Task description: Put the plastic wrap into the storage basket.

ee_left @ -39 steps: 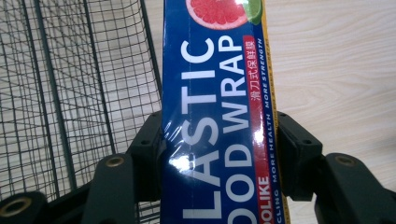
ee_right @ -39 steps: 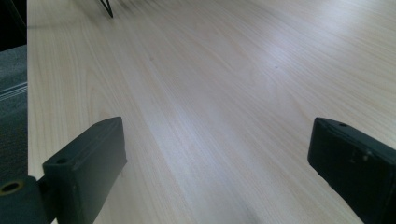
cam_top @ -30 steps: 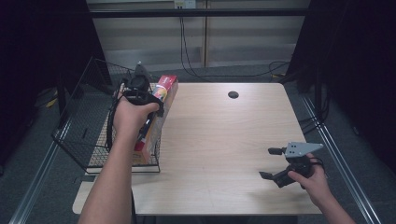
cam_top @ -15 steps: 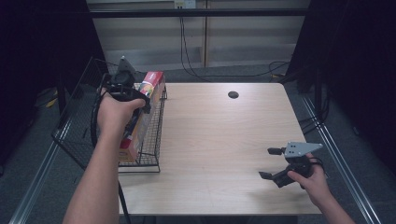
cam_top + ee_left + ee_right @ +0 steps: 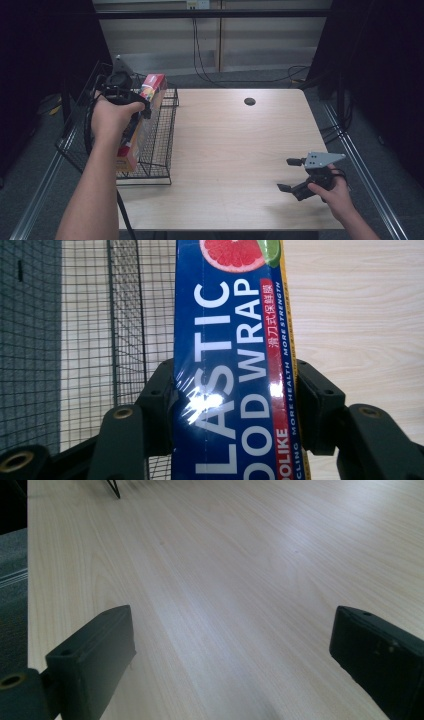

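plastic wrap box clamped over the basket

my left gripper [image 5: 235, 405] has its two black jaws pressed against both long sides of the blue plastic food wrap box [image 5: 232, 365], which shows white lettering and a grapefruit picture. the black wire basket [image 5: 100, 335] lies to its left, the pale wooden table [image 5: 360, 315] to its right.

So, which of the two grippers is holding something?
The left gripper, over the wire basket: its jaws clamp a plastic wrap box. The right gripper is open over the table, with nothing between its jaws.
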Demonstrator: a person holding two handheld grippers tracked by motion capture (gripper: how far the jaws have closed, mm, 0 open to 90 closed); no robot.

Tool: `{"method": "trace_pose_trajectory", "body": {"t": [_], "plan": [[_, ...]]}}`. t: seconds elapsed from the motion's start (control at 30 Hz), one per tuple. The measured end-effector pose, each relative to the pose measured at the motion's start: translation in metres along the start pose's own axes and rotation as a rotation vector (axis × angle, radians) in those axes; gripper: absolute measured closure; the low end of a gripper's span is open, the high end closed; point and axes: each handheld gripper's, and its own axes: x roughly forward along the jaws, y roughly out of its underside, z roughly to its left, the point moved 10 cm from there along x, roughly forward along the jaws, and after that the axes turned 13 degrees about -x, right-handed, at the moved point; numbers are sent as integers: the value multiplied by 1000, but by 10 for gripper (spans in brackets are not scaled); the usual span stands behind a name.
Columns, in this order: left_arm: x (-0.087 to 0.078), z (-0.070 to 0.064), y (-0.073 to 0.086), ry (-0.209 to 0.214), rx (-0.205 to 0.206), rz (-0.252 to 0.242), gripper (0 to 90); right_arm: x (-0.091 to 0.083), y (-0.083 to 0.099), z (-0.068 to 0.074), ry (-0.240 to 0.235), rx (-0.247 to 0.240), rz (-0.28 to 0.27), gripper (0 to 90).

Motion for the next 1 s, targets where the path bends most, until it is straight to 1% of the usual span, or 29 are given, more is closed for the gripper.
{"method": "trace_pose_trajectory", "body": {"t": [0.07,0.17,0.27,0.37,0.5,0.53,0.6,0.67,0.7,0.73,0.83,0.93,1.0], "plan": [[-2,3,-1,3,-12,-5,445,0,0,0,1,0,1,42],[-5,8,-1,-9,-17,-6,445,-1,0,0,1,5,-1,42],[-6,12,-2,-7,-27,-11,445,-1,0,0,1,4,1,41],[-8,18,-2,-21,-33,-11,445,0,0,0,2,4,0,42],[-9,22,-3,-24,-44,-13,445,0,0,0,4,3,-1,42],[-10,26,-3,-26,-49,-16,445,-1,0,0,2,6,-1,42],[-11,29,-3,-30,-57,-14,445,-1,0,0,2,5,0,42],[-12,33,-3,-36,-53,-15,444,-1,0,0,0,3,0,42],[-12,34,-3,-35,-61,-17,444,-1,0,0,0,6,1,42],[-12,34,-3,-35,-61,-17,444,0,0,0,3,3,0,41],[-15,39,-3,-31,-77,-19,444,0,0,0,2,-2,1,41],[-15,44,-3,-46,-73,-18,444,0,0,0,1,0,1,42],[-14,47,-3,-49,-83,-21,445,0,0,0,1,1,2,41]]}}
